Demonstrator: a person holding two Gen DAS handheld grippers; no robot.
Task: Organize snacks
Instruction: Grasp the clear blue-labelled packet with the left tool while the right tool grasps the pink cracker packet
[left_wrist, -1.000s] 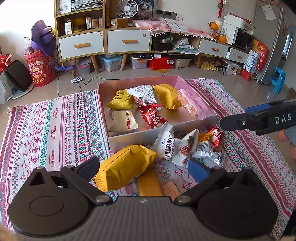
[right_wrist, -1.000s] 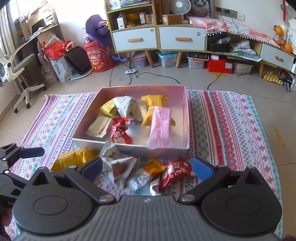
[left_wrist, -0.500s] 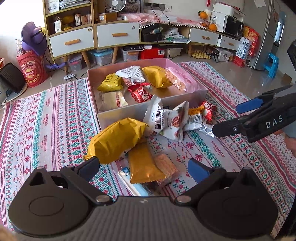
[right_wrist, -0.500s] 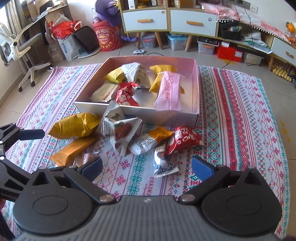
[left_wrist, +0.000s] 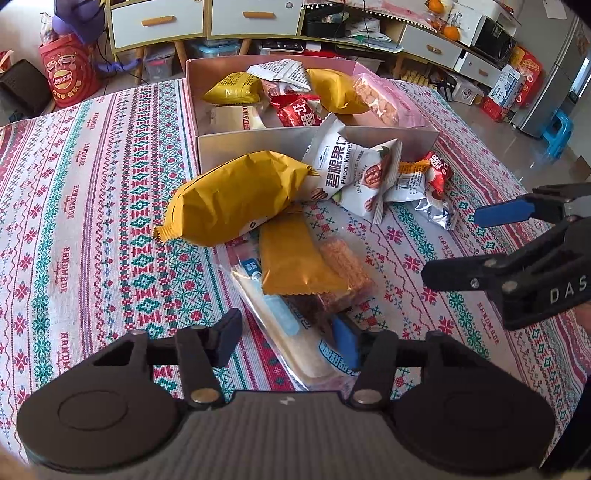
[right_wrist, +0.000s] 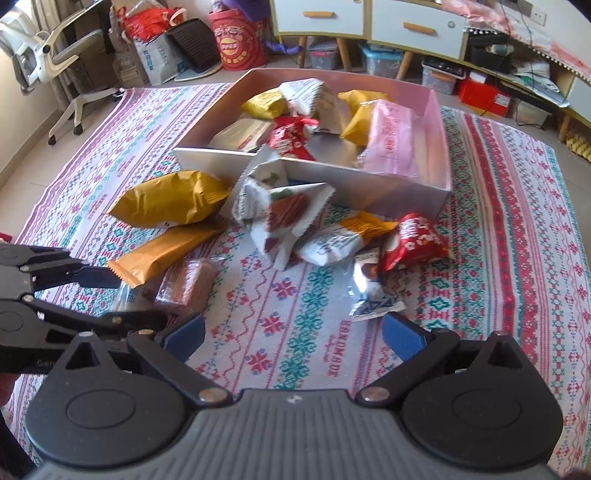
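A pink box (left_wrist: 258, 139) (right_wrist: 388, 197) on the patterned rug holds several snack packs. More lie loose in front of it: a big yellow bag (left_wrist: 236, 199) (right_wrist: 166, 199), an orange bar (left_wrist: 295, 258), a clear cracker pack (left_wrist: 291, 332), white pecan packs (left_wrist: 354, 170) (right_wrist: 280, 214), a red pack (right_wrist: 413, 236) and a silver pack (right_wrist: 369, 295). My left gripper (left_wrist: 288, 341) is low, its jaws partly closed around the near end of the clear cracker pack. My right gripper (right_wrist: 291, 332) is open and empty, just short of the silver pack.
The rug (left_wrist: 92, 184) covers the floor around the box. Drawers and shelves (left_wrist: 207, 18) stand behind, with a red bucket (left_wrist: 70, 74), storage bins and a chair (right_wrist: 55, 74) at the left. The right gripper shows at the right edge of the left wrist view (left_wrist: 517, 251).
Both grippers have moved down and forward toward the loose snacks. The left jaws have narrowed around the clear cracker pack. The right gripper has neared the silver pack.
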